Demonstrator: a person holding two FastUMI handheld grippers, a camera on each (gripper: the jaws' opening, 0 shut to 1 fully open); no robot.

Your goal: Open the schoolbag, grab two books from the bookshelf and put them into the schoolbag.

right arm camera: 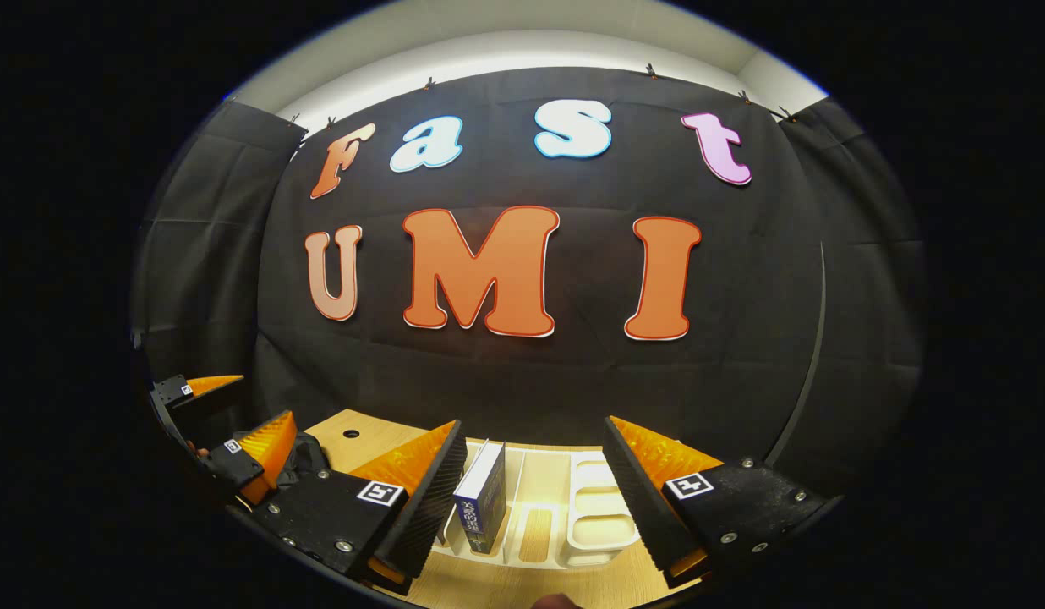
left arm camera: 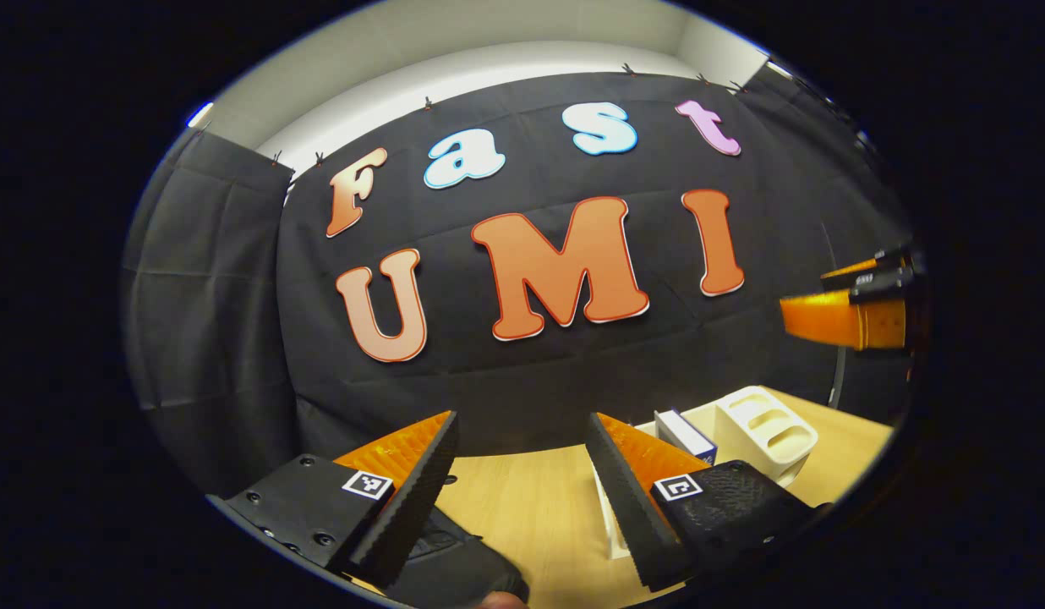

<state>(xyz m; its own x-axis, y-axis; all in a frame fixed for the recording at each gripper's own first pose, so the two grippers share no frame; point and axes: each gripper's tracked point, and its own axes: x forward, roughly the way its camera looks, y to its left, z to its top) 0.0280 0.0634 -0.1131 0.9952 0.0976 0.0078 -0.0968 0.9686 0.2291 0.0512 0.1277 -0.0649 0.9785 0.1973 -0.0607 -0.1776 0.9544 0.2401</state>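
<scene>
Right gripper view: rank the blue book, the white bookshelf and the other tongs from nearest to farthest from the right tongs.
1. Blue book, upright just ahead of the right tongs, by the left finger.
2. White bookshelf, beneath and behind it.
3. Left tongs, far left.

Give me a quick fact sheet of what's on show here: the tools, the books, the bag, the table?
left gripper: open, nothing between its fingers, above the wooden table
right gripper: open, empty, facing the bookshelf
bookshelf: white slotted rack on the table
book: blue, standing upright in a left slot of the rack; a second book cannot be made out
schoolbag: dark, at the bottom edge below the left gripper; open or closed cannot be told
task stage: no book picked up yet
</scene>
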